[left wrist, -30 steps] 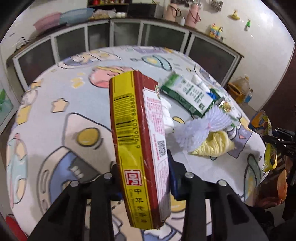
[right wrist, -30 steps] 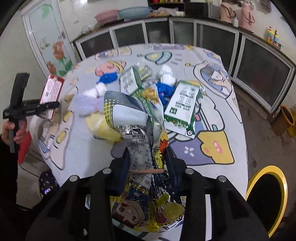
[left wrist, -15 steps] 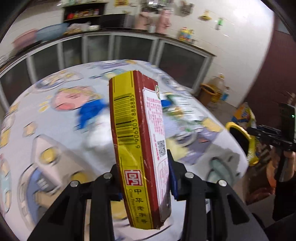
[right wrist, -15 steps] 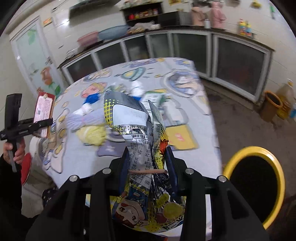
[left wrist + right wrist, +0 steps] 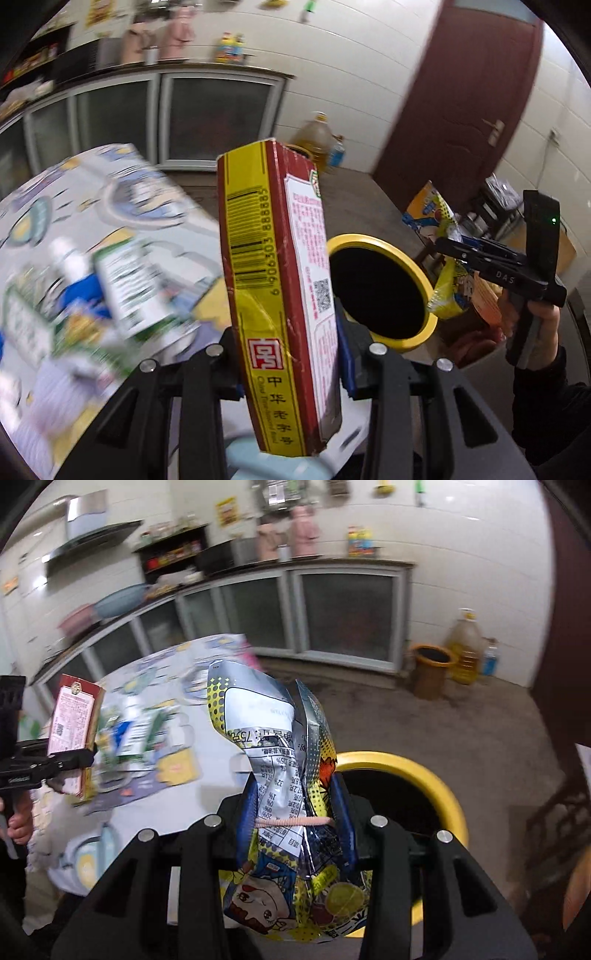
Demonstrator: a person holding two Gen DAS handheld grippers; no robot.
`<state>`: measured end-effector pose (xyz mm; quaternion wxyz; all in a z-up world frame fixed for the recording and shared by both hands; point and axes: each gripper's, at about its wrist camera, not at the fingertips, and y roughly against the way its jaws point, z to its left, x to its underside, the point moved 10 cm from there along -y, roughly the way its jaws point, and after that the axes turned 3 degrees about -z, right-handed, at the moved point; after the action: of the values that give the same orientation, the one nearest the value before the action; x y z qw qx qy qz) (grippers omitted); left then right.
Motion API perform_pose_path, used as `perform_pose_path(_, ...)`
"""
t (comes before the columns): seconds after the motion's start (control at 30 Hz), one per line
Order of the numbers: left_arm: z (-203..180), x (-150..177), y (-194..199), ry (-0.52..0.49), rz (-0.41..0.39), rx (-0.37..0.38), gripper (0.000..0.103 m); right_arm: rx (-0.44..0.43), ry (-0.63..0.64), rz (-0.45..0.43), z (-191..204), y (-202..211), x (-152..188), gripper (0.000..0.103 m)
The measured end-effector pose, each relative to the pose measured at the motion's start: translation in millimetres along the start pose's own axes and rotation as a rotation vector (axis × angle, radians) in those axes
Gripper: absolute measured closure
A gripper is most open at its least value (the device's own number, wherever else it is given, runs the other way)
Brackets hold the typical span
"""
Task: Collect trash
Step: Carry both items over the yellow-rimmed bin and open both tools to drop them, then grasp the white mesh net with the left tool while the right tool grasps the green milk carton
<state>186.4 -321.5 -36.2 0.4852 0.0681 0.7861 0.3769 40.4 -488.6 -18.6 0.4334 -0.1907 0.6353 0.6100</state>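
Note:
My left gripper [image 5: 288, 354] is shut on a red and yellow carton [image 5: 277, 280], held upright off the table's edge; the carton also shows in the right wrist view [image 5: 75, 716]. My right gripper [image 5: 295, 812] is shut on a crumpled foil snack bag [image 5: 280, 760], also seen in the left wrist view [image 5: 443, 251]. A black bin with a yellow rim [image 5: 436, 786] stands on the floor just beyond the bag; in the left wrist view the bin [image 5: 417, 332] sits right of the carton.
The round table [image 5: 207, 797] with a cartoon cloth carries more trash: a green and white pack [image 5: 125, 284], blue and white scraps. A brown basket [image 5: 430, 668] and oil bottles [image 5: 467, 646] stand by the wall. A dark red door [image 5: 454, 96] is at the right.
Both grippers have swung right, away from the table and toward the yellow-rimmed bin, each still holding its item. The bin now fills more of both views.

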Motion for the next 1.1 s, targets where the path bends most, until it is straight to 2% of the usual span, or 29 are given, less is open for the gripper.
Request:
perform_pose_path(0.27,-79,-27,-102,-0.074,0.091,0.106,0.069,0.164,-0.082,0.031,-76,-18,26,0.066)
perform_pose_path(0.47,-109,-28,-152,-0.076,0.143,0.137,0.069,0.165,-0.111,0.065,-93,-34,42,0.066)
perform_pose_path(0.6,-124,-28,-172,-0.059,0.153,0.154,0.069,0.175,-0.116,0.064,-94,-43,34,0.063)
perform_pose_path(0.63,-125,-29,-173,-0.052,0.150,0.159,0.062,0.189,-0.115,0.061,-97,-45,33,0.060)
perform_pose_path(0.67,-125,-29,-173,-0.044,0.143,0.156,0.043,0.202,-0.112,0.059,-99,-42,35,0.050)
perform_pose_path(0.7,-122,-30,-172,-0.035,0.131,0.144,0.013,0.221,-0.110,0.052,-102,-36,37,0.037)
perform_pose_path(0.73,-119,-32,-168,-0.023,0.105,0.123,0.007,0.244,-0.110,0.043,-107,-33,38,0.033)
perform_pose_path(0.8,-112,-34,-160,-0.015,0.084,0.114,0.008,0.296,-0.119,0.033,-122,-23,42,0.033)
perform_pose_path(0.87,-98,-33,-150,-0.022,0.059,0.059,0.008,0.325,-0.132,0.033,-132,-15,47,0.033)
perform_pose_path(0.93,-89,-32,-134,-0.025,0.023,0.040,0.008,0.335,-0.148,0.029,-140,-8,51,0.033)
perform_pose_path(1.03,-70,-29,-106,-0.021,-0.017,0.008,0.008,0.312,-0.158,0.010,-137,3,56,0.033)
perform_pose_path(1.1,-56,-27,-86,-0.011,-0.035,-0.002,0.008,0.258,-0.159,-0.015,-119,10,56,0.033)
